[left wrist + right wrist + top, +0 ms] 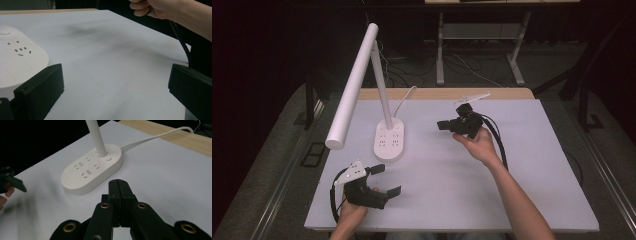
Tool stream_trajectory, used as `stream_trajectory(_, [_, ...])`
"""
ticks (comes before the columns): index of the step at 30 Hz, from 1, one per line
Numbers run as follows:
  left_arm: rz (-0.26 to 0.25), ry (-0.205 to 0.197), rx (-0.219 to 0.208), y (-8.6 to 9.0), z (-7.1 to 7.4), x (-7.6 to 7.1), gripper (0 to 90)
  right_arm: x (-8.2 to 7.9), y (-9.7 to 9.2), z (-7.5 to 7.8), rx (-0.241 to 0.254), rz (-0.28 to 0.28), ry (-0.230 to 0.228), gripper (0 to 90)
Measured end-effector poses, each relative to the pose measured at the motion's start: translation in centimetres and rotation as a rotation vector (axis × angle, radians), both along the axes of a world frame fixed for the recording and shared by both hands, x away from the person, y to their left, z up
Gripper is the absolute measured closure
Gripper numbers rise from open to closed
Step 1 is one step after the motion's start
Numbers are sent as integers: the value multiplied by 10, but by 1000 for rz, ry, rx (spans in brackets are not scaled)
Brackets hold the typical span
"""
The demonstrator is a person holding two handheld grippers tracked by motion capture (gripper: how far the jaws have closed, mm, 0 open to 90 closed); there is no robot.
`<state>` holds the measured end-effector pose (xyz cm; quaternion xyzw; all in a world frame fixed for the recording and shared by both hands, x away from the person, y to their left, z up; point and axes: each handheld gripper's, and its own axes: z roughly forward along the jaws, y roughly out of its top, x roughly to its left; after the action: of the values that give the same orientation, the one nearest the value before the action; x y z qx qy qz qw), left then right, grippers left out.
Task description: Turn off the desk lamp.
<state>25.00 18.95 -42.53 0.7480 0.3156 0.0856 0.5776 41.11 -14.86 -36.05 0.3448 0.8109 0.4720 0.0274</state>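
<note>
Overhead view; 2 low, lamp-facing views

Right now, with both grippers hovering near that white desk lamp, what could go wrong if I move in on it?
The lamp looks top-heavy: its long head overhangs well past the base, so a nudge on the stem might tip it.

The right gripper has its jaws shut; it would likely shove the base rather than grasp it.

The white cord trails off the table's far edge, so dragging the lamp could snag it.

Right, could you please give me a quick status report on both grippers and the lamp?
Left gripper open, empty, near table edge. Right gripper shut, empty, raised beside desk lamp. Lamp upright on white table; nothing between.
</note>
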Motion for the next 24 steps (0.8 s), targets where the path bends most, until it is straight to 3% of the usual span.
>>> stream_trajectory(17, [1, 0, 1, -1, 0, -1, 0, -60, -71, 5, 19, -57, -27, 898])
stream_trajectory(21, [2, -1, 0, -1, 1, -1, 0, -76, -87, 3, 34, -73, -31, 824])
stream_trajectory(24, [3, -1, -2, -1, 1, -2, 0, -93, -99, -1, 31, -101, -35, 638])
